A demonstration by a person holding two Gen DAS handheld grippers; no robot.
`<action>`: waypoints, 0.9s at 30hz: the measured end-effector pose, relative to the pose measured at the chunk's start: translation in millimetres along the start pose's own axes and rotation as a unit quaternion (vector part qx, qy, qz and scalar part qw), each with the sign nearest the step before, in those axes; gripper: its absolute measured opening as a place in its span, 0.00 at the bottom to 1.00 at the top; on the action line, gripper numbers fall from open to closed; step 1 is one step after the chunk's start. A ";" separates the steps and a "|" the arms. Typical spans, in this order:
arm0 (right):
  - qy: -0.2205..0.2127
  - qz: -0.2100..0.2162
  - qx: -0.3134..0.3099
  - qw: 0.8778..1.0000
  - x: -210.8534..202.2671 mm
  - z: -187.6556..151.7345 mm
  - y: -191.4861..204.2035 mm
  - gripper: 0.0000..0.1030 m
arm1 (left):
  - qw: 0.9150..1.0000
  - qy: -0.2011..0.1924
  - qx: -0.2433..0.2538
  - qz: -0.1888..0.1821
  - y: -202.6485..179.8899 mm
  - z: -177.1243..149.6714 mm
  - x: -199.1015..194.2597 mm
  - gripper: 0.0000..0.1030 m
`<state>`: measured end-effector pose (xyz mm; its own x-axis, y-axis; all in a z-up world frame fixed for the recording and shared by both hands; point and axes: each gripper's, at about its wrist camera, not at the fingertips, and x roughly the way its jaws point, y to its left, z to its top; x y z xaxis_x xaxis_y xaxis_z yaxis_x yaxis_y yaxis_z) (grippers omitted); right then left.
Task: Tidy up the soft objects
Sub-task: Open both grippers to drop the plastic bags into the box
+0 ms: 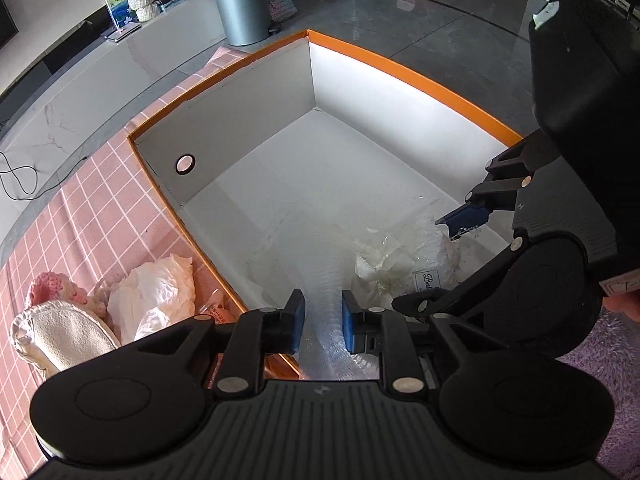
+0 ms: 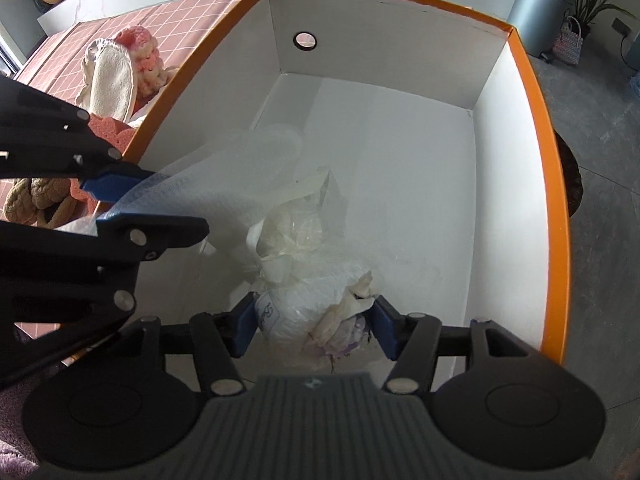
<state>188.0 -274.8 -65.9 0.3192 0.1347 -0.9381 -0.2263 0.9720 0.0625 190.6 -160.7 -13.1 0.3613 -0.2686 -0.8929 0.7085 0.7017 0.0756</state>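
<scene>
A white box with an orange rim [image 1: 400, 68] [image 2: 552, 160] stands open on the table. On its floor lies a clear-wrapped bundle of cream ribbon and flowers [image 1: 392, 264] [image 2: 296, 240]. A translucent bubble-wrap sheet [image 1: 320, 280] [image 2: 224, 176] drapes from it toward the box's near wall. My left gripper [image 1: 323, 320] [image 2: 114, 200] is open, and the sheet runs loosely between its blue pads. My right gripper [image 2: 314, 330] [image 1: 440, 262] points down into the box. Its pads stand close on either side of the bundle's lower end without squeezing it.
Left of the box, on the pink checked cloth [image 1: 100, 184], lie a white plastic bag [image 1: 152, 296], a cream padded slipper [image 1: 64, 332] [image 2: 108, 76], a pink knitted piece [image 1: 52, 284] [image 2: 140, 48], an orange sponge [image 2: 108, 128] and a braided rope [image 2: 40, 196]. A grey bin [image 1: 240, 4] stands beyond.
</scene>
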 end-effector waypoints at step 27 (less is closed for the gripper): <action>-0.079 -0.031 -0.017 0.996 -59.0 -17.0 1.2 0.74 | 0.992 -0.099 -0.073 -0.010 23.2 -25.3 -66.2 0.73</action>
<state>153.3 -284.9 -16.2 0.4731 0.1061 -0.8746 -0.2316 0.9728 -0.0073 167.7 -109.9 36.5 0.4697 -0.3977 -0.7882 0.6267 0.7790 -0.0196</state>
